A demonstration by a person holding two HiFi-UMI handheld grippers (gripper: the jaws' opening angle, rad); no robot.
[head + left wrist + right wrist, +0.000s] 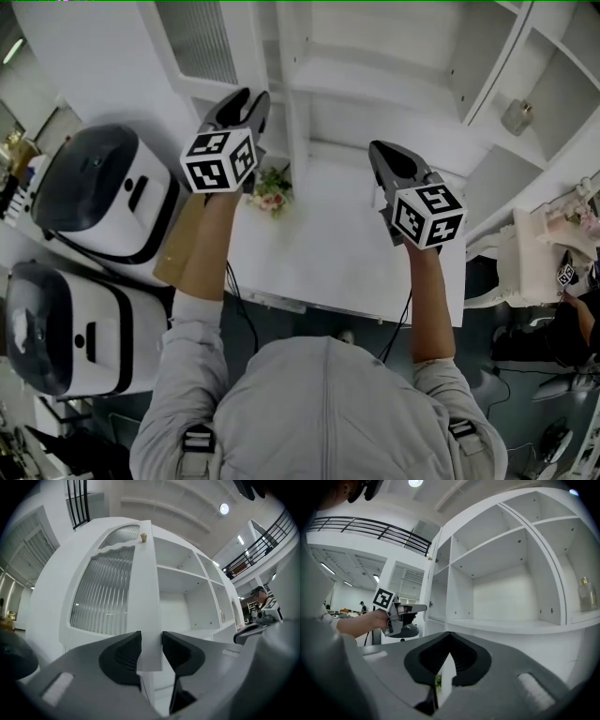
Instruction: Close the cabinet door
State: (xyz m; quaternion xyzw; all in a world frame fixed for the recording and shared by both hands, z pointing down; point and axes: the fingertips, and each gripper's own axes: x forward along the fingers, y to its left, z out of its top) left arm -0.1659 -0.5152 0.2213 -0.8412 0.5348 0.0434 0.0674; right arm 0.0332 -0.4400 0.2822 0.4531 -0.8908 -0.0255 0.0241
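The white cabinet door [105, 597] has a ribbed glass pane and stands ajar, its narrow edge [146, 597] turned toward me and a small brass knob [144, 537] near its top. My left gripper [151, 652] is open, and the door's edge shows in the gap between its dark pads without being pressed. In the head view the left gripper [246, 105] is just below the glass door [199, 39]. My right gripper [449, 634] is shut on nothing and faces the open shelves [501, 592]; it hovers over the counter [382, 159].
A small bunch of flowers [272, 192] lies on the white counter [319, 244]. Two white and black appliances [98, 187] stand at the left beside a brown box [178, 242]. A glass bottle [517, 114] sits on a right shelf. Another person's arm [581, 314] is at the far right.
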